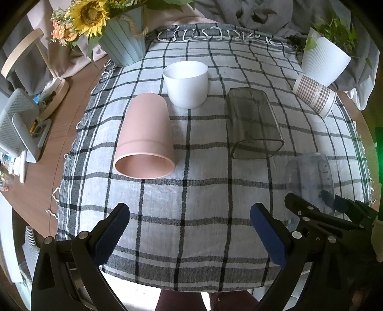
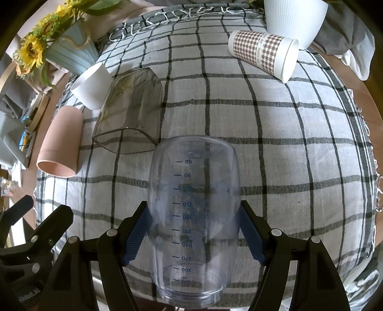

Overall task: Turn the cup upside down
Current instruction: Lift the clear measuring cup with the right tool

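A clear plastic measuring cup (image 2: 194, 215) with blue scale marks sits between my right gripper's blue pads (image 2: 137, 239), bottom pointing away and open mouth toward the camera. My right gripper (image 2: 194, 236) is shut on its sides, over the checked cloth (image 2: 287, 155). The same cup (image 1: 310, 181) and right gripper (image 1: 328, 210) show at the right of the left wrist view. My left gripper (image 1: 190, 229) is open and empty above the cloth's near part.
A pink cup (image 1: 144, 136) and a smoky clear cup (image 1: 253, 126) lie on their sides. A white cup (image 1: 185, 82) stands upright. A houndstooth paper cup (image 2: 263, 52) lies by a white planter (image 2: 294, 19). A sunflower pot (image 1: 122, 40) stands back left.
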